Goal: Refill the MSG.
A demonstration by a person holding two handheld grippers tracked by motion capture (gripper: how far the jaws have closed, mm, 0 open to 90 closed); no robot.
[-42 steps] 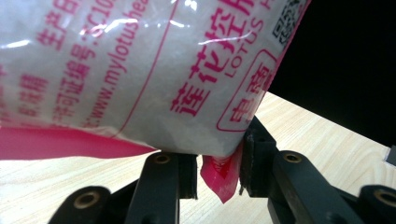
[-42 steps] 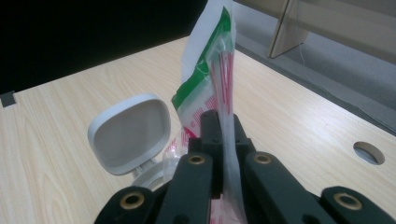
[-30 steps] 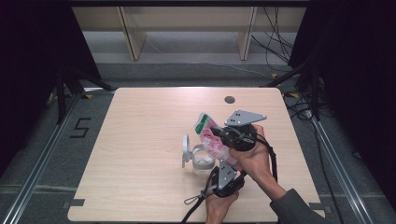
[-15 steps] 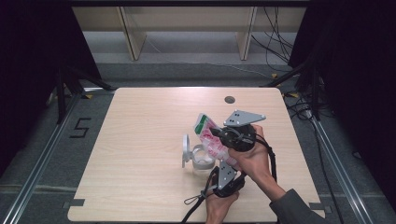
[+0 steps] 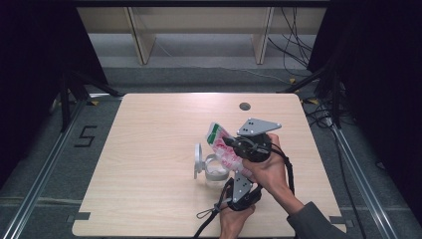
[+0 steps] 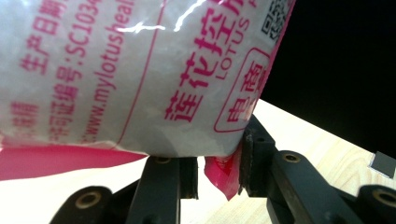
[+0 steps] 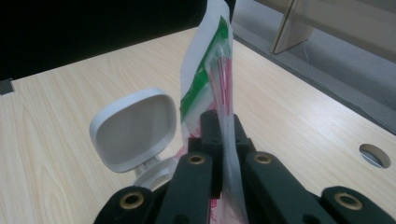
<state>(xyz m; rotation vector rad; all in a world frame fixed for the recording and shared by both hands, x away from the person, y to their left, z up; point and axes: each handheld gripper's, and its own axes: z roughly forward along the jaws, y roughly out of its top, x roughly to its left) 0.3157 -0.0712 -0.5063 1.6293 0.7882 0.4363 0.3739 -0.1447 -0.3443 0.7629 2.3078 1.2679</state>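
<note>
Jaws of right gripper (image 7: 223, 135) clamped flat on the thin film of the pink-printed white bag (image 5: 225, 149), near its green-striped top edge. Jaws of left gripper (image 6: 219, 170) narrowed around the bag's pink bottom corner, one pad touching it, the other with a sliver of gap. Bag held tilted above the worktop (image 5: 149, 149), directly over a clear container (image 5: 215, 173) with its white hinged lid (image 7: 133, 128) flipped open, standing just left of both hands.

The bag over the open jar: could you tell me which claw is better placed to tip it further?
Right, probably: the right claw is shut on the bag above the jar.
</note>
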